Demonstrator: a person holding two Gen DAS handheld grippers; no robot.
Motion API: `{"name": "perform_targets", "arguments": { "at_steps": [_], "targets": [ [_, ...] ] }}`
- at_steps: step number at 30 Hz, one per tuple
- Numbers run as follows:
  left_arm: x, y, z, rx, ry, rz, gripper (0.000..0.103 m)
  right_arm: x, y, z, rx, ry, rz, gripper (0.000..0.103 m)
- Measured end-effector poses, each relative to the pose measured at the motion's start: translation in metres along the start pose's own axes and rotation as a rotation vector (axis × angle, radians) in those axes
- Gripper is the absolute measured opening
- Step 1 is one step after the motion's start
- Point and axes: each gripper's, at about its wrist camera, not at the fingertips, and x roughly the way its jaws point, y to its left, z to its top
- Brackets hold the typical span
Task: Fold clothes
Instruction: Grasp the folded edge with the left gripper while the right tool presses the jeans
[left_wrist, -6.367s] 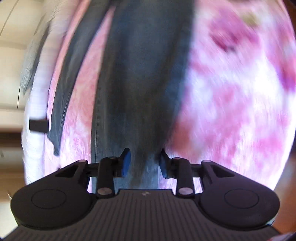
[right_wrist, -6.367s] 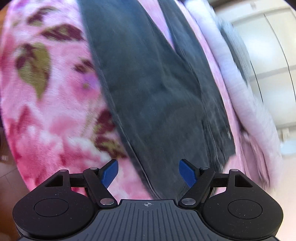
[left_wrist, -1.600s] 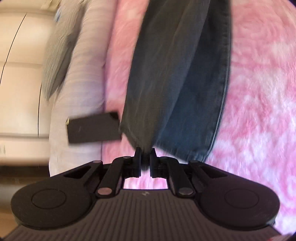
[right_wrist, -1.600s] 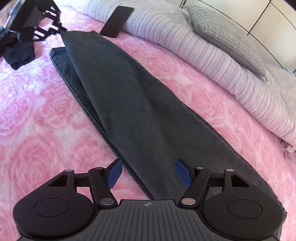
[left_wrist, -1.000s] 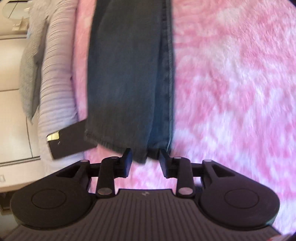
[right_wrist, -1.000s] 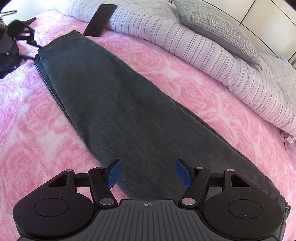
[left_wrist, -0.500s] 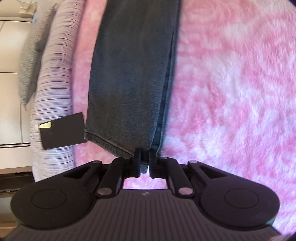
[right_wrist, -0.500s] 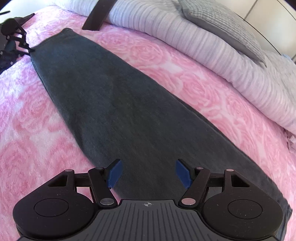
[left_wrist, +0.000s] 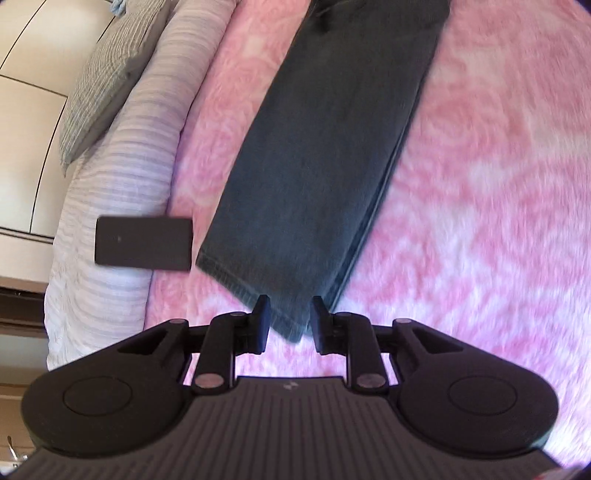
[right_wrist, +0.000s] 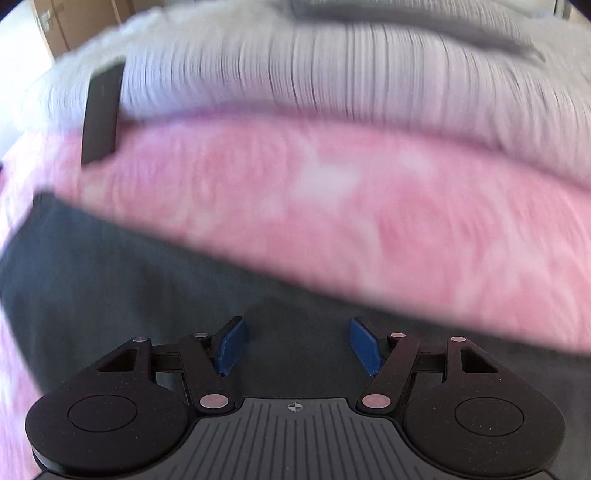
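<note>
Since a half second ago, the left gripper (left_wrist: 287, 320) has been raised off the jeans (left_wrist: 325, 155); its jaws are opening, the hem corner between them ungripped. Lengthwise, the jeans run far across the pink blanket (left_wrist: 480, 184). The right gripper (right_wrist: 295, 345), spread and empty, seems nearer mid-leg, though blurred.

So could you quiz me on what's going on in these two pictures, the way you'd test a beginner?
1. True or false: the jeans lie on a pink blanket.
2. What flat dark thing lies at the edge of the striped bedding?
3. Which gripper has its jaws further apart: A, the left gripper, or B, the right gripper?

Key
1. True.
2. A phone.
3. B. The left gripper's jaws are opening, with the jeans' hem corner between them but not pinched.
</note>
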Motion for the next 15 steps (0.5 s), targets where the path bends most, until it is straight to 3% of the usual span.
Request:
{"name": "perform_targets", "arguments": {
  "at_steps": [4,7,10,13,15],
  "targets": [
    [0.009,-0.003,0.031,0.019,-0.057,-0.019,0.020,-0.013,0.003,0.006,-0.003,-0.085,0.006,0.067],
    [0.015,-0.003,0.059,0.002,-0.108,-0.041,0.021,-0.049,-0.002,-0.026,-0.011,-0.089,-0.030,0.067],
    [0.032,-0.005,0.089,0.030,-0.154,-0.066,0.026,-0.077,-0.025,-0.072,0.005,-0.017,-0.102,0.068],
    [0.055,-0.002,0.120,0.023,-0.170,-0.114,0.028,-0.093,-0.065,-0.118,0.061,0.127,-0.210,0.068],
    [0.066,0.005,0.140,0.005,-0.193,-0.131,0.028,-0.115,-0.094,-0.131,0.108,0.126,-0.236,0.068]
  ]
}}
